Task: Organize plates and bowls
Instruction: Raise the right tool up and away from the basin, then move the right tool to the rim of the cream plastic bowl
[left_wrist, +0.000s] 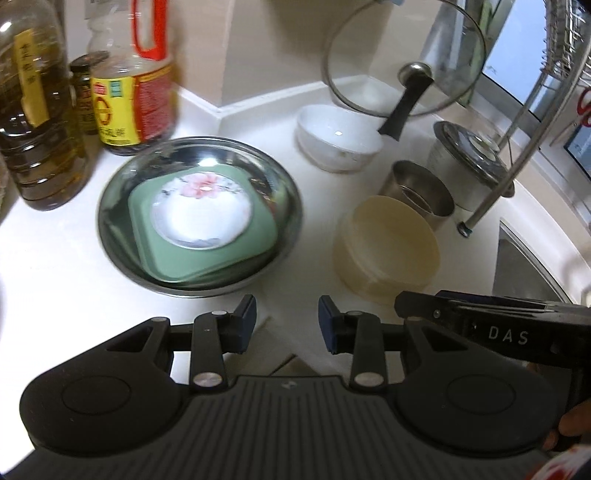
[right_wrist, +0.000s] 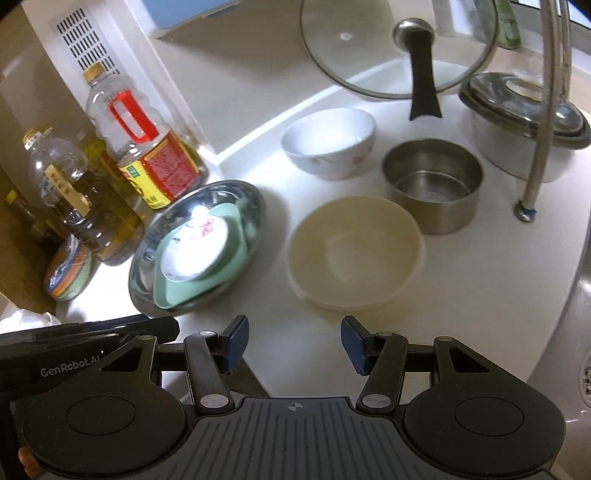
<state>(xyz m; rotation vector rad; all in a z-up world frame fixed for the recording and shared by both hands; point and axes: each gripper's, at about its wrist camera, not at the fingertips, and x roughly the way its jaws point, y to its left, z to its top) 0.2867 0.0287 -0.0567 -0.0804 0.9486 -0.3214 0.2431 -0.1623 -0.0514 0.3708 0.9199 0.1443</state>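
You held both grippers above the near edge of the white counter (left_wrist: 55, 258), neither one carrying anything. Your left gripper (left_wrist: 287, 321) had its jaws parted with only bare counter between the blue pads, and your right gripper (right_wrist: 293, 345) stood released too, its jaws set wider and just as empty.

Beyond your left gripper sat the steel basin (left_wrist: 118, 206), and inside it lay the green square plate (left_wrist: 147, 251) with the flowered white plate (left_wrist: 203, 210) resting on top of it. To the right of the basin, and just beyond your right gripper, stood the cream bowl (right_wrist: 354, 254). Farther back was the white bowl (right_wrist: 328, 142), and to its right the small steel pot (right_wrist: 432, 184), close behind the cream bowl.

At the far side a glass lid (right_wrist: 369, 55) with a black handle leaned upright against the wall. A lidded steel pot (right_wrist: 517, 122) stood at the far right, behind a metal rack leg (right_wrist: 535, 155). On the left, near the basin, you had the oil bottles: the red-handled bottle (right_wrist: 147, 147) and a clear oil bottle (right_wrist: 81, 206) in front of it. The sink's edge (right_wrist: 569, 332) ran along the right.
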